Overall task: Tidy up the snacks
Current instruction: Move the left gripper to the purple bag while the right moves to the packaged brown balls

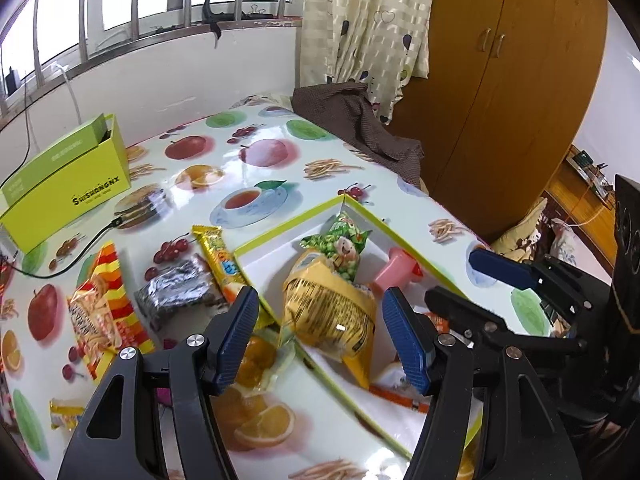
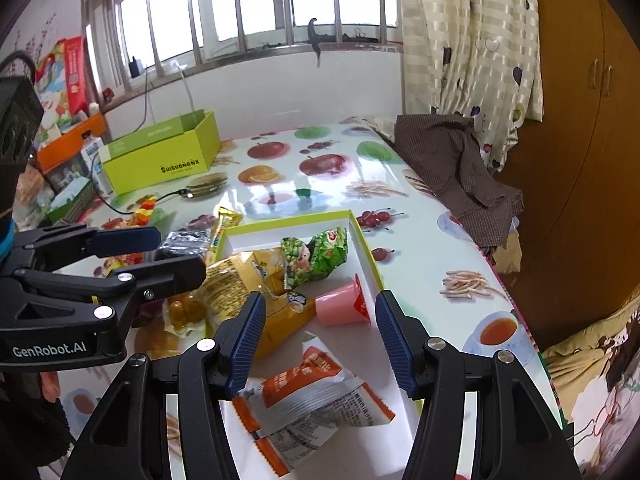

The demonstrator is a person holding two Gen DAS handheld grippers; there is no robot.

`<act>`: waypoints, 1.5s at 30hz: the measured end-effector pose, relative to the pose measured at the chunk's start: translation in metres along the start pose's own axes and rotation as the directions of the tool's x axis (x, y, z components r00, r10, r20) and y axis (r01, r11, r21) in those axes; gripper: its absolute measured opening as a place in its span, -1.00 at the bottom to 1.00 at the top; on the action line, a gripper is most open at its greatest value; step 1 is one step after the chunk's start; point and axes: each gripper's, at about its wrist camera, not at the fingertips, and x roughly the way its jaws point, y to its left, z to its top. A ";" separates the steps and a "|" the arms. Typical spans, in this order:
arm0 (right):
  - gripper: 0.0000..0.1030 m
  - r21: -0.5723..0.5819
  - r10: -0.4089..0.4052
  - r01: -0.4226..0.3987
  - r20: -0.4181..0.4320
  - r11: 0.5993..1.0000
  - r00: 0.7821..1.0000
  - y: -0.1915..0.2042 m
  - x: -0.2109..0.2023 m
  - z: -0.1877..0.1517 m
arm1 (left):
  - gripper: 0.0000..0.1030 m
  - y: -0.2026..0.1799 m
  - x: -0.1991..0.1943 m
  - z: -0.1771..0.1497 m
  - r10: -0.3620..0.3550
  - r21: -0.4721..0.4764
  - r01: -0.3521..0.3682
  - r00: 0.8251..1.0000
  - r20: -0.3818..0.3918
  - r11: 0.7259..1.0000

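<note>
A shallow white tray with a green rim [image 1: 288,224] [image 2: 362,240] lies on the fruit-print table. In it lie a yellow snack bag [image 1: 328,312] [image 2: 232,284], a green pea bag [image 1: 340,244] [image 2: 316,252], a pink jelly cup [image 1: 394,272] [image 2: 340,304] and an orange-white packet [image 2: 308,396]. My left gripper [image 1: 320,336] is open and empty, hovering over the yellow bag at the tray's left rim. My right gripper [image 2: 320,340] is open and empty above the tray, near the pink cup and the orange packet. Each gripper shows in the other's view.
Left of the tray lie a striped red-yellow bag [image 1: 100,312], a silver-black packet [image 1: 176,292], a yellow bar [image 1: 220,260] and an orange-fruit pouch [image 1: 252,360]. A green box [image 1: 68,184] [image 2: 160,156] and a cable [image 1: 80,252] sit at the back left. A brown cloth [image 2: 456,168] drapes the far right edge.
</note>
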 end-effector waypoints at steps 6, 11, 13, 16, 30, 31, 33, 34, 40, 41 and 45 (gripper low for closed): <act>0.10 -0.012 0.011 -0.011 0.010 1.000 1.000 0.010 -0.008 -0.005 | 0.27 0.008 -0.013 -0.016 0.019 -0.013 -0.019 1.000 0.013 1.000; 0.10 -0.022 0.022 -0.022 0.013 1.000 1.000 0.021 -0.011 -0.009 | 0.27 0.016 -0.020 -0.029 0.030 -0.034 -0.030 0.999 0.015 0.999; 0.10 -0.028 0.027 -0.027 0.013 0.999 1.000 0.025 -0.012 -0.010 | 0.27 0.019 -0.022 -0.033 0.038 -0.035 -0.038 0.999 0.012 0.999; 0.10 -0.038 0.041 -0.041 0.013 0.998 0.999 0.033 -0.011 -0.012 | 0.27 0.027 -0.027 -0.042 0.042 -0.049 -0.041 0.999 0.012 0.998; 0.10 -0.127 0.123 -0.127 -0.041 0.984 0.992 0.084 0.019 -0.010 | 0.27 0.097 -0.042 -0.079 0.128 -0.204 -0.124 0.992 0.004 0.971; 0.10 -0.138 0.128 -0.134 -0.049 0.981 0.991 0.089 0.023 -0.009 | 0.27 0.102 -0.042 -0.081 0.136 -0.211 -0.133 0.991 0.002 0.968; 0.10 -0.158 0.145 -0.154 -0.065 0.975 0.987 0.097 0.029 -0.008 | 0.27 0.112 -0.042 -0.086 0.151 -0.227 -0.149 0.989 -0.008 0.963; 0.10 -0.171 0.161 -0.174 -0.084 0.970 0.983 0.102 0.034 -0.007 | 0.27 0.119 -0.041 -0.089 0.161 -0.242 -0.161 0.987 -0.019 0.957; 0.10 -0.264 0.194 -0.232 -0.165 0.936 0.967 0.136 0.059 -0.011 | 0.26 0.153 -0.042 -0.102 0.201 -0.311 -0.206 0.978 -0.048 0.928; 0.10 -0.272 0.199 -0.243 -0.180 0.931 0.963 0.140 0.063 -0.012 | 0.27 0.157 -0.041 -0.103 0.202 -0.319 -0.208 0.978 -0.051 0.925; 0.10 -0.355 0.110 -0.181 -0.211 0.917 0.971 0.156 0.082 -0.014 | 0.26 0.164 -0.038 -0.106 0.187 -0.332 -0.194 0.981 -0.053 0.923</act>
